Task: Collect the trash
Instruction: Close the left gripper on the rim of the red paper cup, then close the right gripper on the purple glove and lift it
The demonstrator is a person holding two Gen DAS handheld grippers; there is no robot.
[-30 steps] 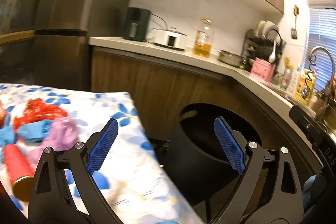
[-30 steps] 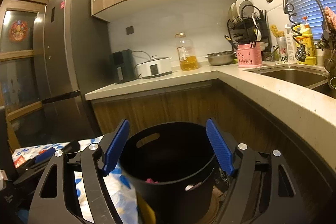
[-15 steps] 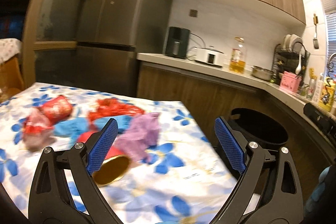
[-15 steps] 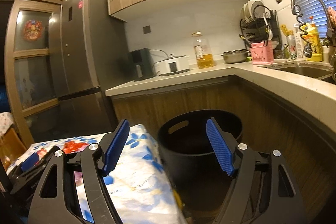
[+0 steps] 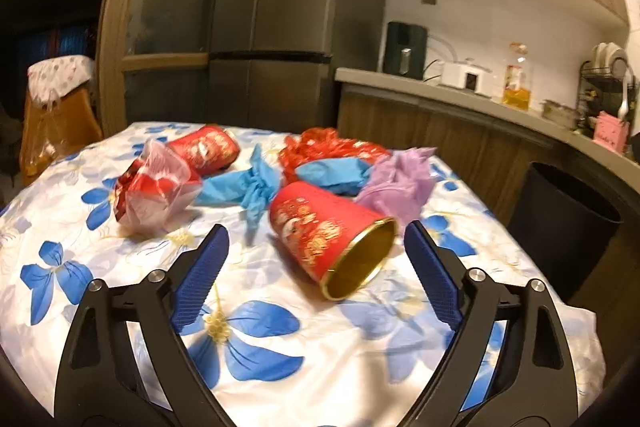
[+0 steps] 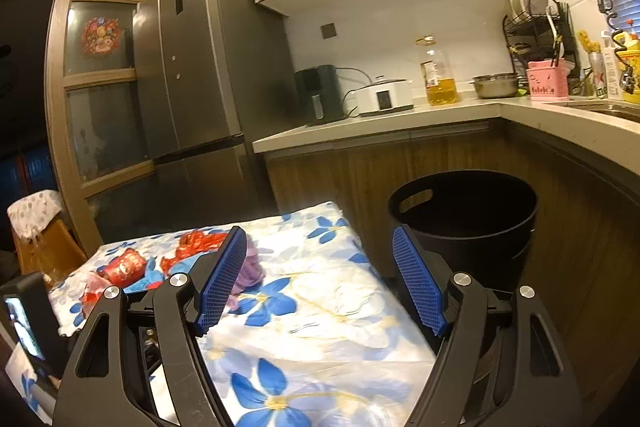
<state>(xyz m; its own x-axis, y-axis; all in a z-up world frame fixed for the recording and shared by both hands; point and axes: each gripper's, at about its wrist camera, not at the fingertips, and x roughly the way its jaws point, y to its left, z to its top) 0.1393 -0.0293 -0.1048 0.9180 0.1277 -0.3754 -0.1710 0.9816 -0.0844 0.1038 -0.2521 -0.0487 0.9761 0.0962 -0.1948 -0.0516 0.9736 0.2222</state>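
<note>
Left wrist view, read from left edge to right: clear wrapper with red inside [image 5: 154, 187] crumpled on the floral tablecloth [image 5: 100, 307]; behind it a red can [image 5: 204, 151] on its side; then a twisted blue wrapper [image 5: 248, 187], a red crinkled wrapper [image 5: 328, 147] and a second blue piece [image 5: 332, 177]; then a red paper cup with gold lining [image 5: 332, 239], tipped over; then a purple tissue wad [image 5: 400, 183]; last, off the cloth's right edge, the black bin [image 5: 564, 223].

Left gripper [image 5: 316, 275]: jaws parted wide, just been narrowing a little, nothing between the pads. Cup lying straight ahead of the fingers, apart from them, gold mouth turned toward the camera and slightly right, closed base pointing away to the left. Long axis therefore running roughly along the line of approach, angled left; probably best pinched across the body, just behind the rim.

Right wrist view, same order: trash heap seen small at left, partly hidden behind the left finger [image 6: 222, 279]; bare cloth in the middle; bin to the right, beyond the table corner. Right gripper [image 6: 320, 283]: jaws released, empty, over bare cloth and well apart from the cup. Left hand judged clearly nearer the cup; right hand nearer the bin.
</note>
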